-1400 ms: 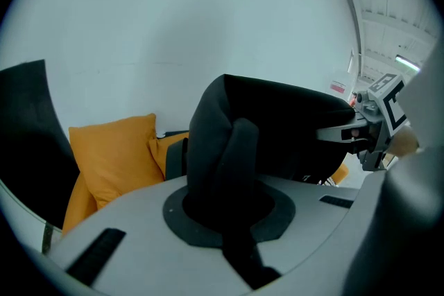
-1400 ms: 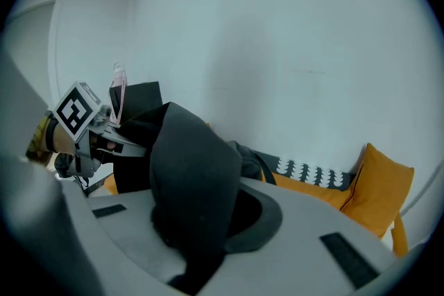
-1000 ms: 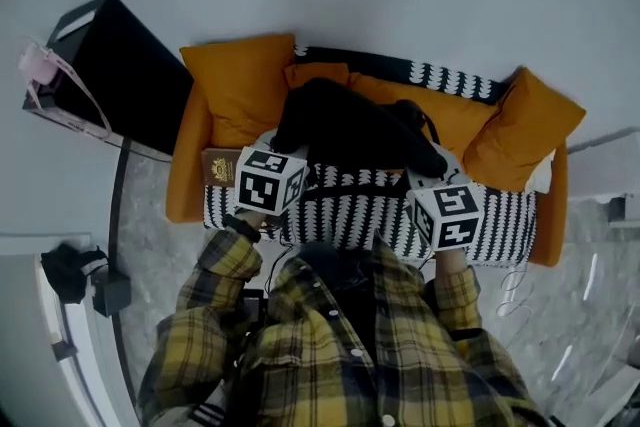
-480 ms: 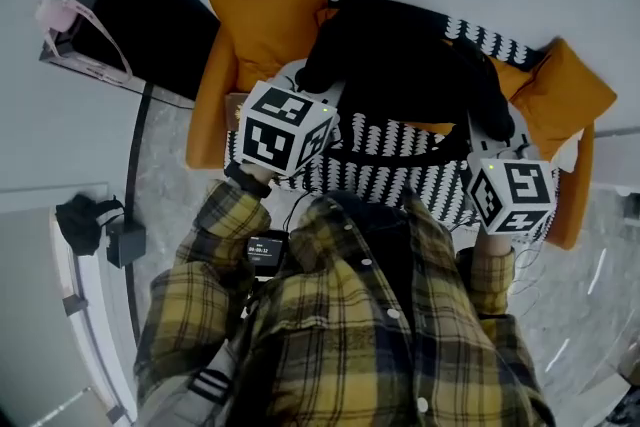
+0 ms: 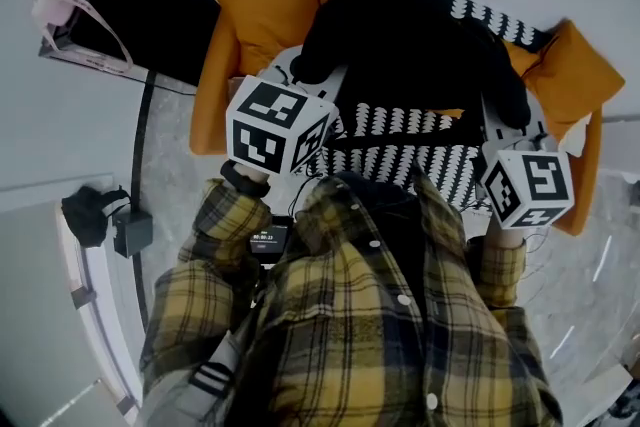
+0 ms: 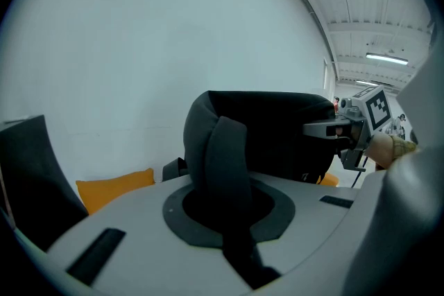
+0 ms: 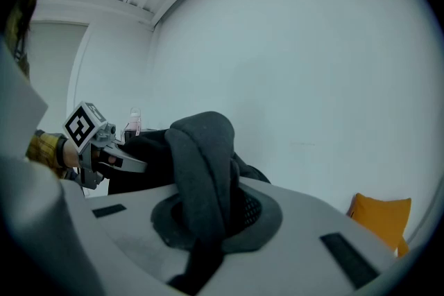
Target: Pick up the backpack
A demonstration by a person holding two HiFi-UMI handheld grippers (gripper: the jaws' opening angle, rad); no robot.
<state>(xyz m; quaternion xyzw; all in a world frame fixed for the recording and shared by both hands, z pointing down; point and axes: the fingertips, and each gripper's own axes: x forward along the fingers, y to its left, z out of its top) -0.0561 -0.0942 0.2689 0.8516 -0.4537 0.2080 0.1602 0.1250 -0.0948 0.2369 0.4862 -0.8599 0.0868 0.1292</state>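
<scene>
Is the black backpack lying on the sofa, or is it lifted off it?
Lifted, it seems: the left gripper and the right gripper each clamp a padded strap, and the backpack hangs between them.

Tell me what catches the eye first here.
A black backpack is held up over the orange sofa, centre of the head view. The left claw and right claw are each shut on a padded strap. A yellow plaid shirt fills the bottom.
</scene>
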